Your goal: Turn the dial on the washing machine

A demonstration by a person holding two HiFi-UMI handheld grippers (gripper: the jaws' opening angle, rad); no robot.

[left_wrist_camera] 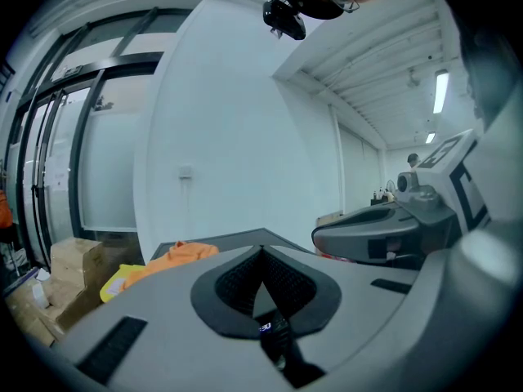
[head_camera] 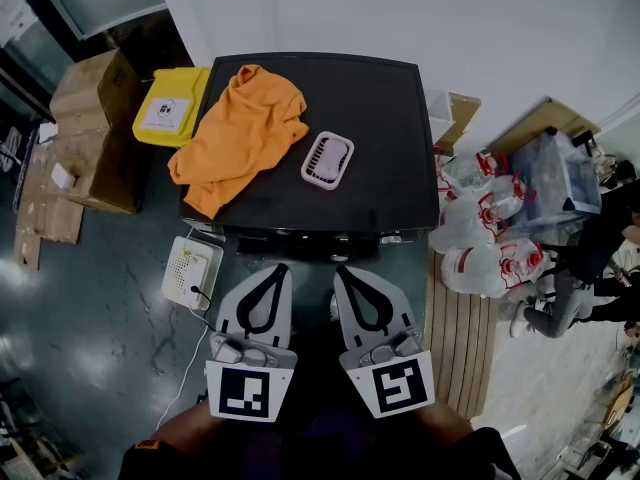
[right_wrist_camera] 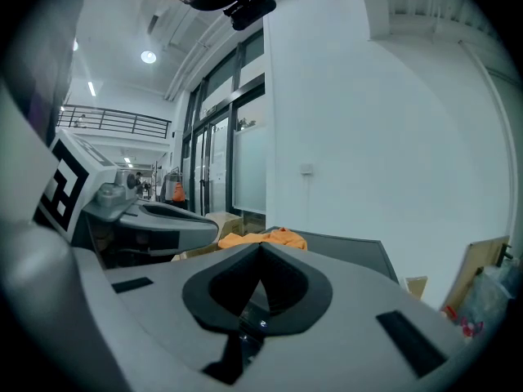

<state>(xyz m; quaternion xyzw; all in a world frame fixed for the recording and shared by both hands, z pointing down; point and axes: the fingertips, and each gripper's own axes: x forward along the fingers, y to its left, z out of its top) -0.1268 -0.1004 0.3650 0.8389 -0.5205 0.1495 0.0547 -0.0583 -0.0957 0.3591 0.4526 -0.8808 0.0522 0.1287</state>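
The washing machine [head_camera: 390, 138] is a black-topped box seen from above, and its front edge [head_camera: 320, 238] lies just beyond both grippers. I cannot make out the dial in any view. My left gripper [head_camera: 279, 267] and right gripper [head_camera: 341, 269] hover side by side in front of that edge, apart from it. Both have their jaws shut with nothing between them. In the left gripper view the left gripper [left_wrist_camera: 261, 250] points over the machine top [left_wrist_camera: 245, 237]. In the right gripper view the right gripper [right_wrist_camera: 261, 247] points the same way.
An orange cloth [head_camera: 240, 133] and a pink ribbed tray [head_camera: 328, 159] lie on the machine top. A yellow box [head_camera: 170, 108] and cardboard boxes [head_camera: 95, 118] stand to the left. A white device [head_camera: 192, 271] with a cable lies on the floor. Plastic bags [head_camera: 480, 228] sit on a wooden pallet [head_camera: 460, 338] to the right.
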